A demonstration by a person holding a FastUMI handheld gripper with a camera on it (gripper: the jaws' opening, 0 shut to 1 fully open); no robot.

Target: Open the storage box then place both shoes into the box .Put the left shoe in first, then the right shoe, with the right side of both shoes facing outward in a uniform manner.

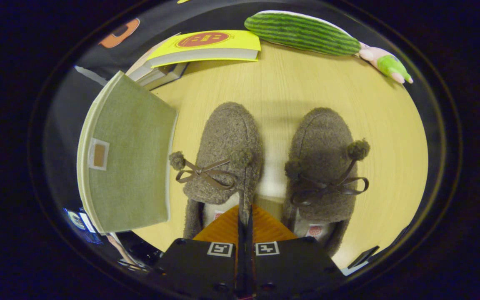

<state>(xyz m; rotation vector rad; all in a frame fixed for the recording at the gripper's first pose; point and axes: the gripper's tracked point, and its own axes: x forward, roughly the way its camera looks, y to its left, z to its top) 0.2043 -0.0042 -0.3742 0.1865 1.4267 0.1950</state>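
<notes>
Two brown fuzzy slippers with pom-pom laces lie side by side on the wooden table (290, 96), toes pointing away from me. My gripper (244, 214) is shut on the inner collar of the left-hand slipper (227, 141); a thin strip of its rim runs down between the two fingers. Just right of the fingers lies the other slipper (325, 162), untouched. Left of the slippers stands the green fabric storage box (129, 158), a flat cloth face with a small patch turned toward me. Whether its lid is open I cannot tell.
Beyond the box lies a stack of books (206, 46) with a yellow cover on top. At the far edge of the table rest a green striped plush (302, 32) and a small pink and green plush toy (383, 62).
</notes>
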